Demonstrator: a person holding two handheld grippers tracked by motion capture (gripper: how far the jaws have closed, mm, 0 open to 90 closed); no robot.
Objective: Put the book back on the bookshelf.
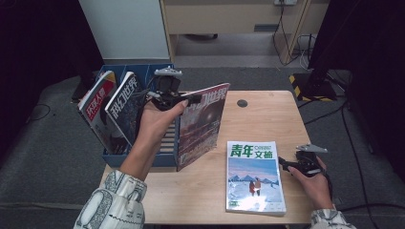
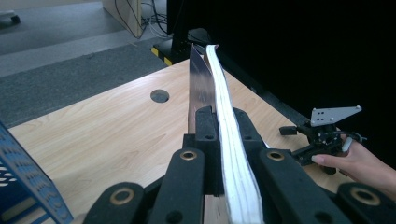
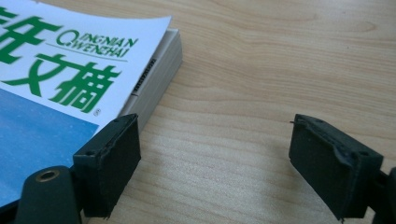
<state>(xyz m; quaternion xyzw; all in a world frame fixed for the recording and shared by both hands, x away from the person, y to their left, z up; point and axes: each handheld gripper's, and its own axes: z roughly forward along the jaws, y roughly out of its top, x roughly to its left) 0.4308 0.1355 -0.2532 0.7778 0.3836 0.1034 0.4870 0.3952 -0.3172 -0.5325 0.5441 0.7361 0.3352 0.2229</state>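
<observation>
Left gripper (image 1: 193,99): fingers (image 2: 208,128) clamped on a thin glossy magazine (image 1: 203,124), held upright beside the blue perforated rack (image 1: 138,157).
Right gripper (image 3: 215,154): fingers apart, beside a flat thick magazine (image 1: 254,176).
Surface (image 1: 267,114): pale wood grain.

My sleeves (image 1: 112,202) are white with black line print; my black two-jaw grippers (image 2: 219,126) carry brass-ringed pivots and grey triangular plates (image 1: 311,148).

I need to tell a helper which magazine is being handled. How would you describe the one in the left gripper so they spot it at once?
Start at the blue rack on the table's left edge. Just right of it, the left gripper pinches the top edge of a magazine that stands upright. Unlike the white-and-blue magazine lying flat, it has a dark reddish cover.
</observation>
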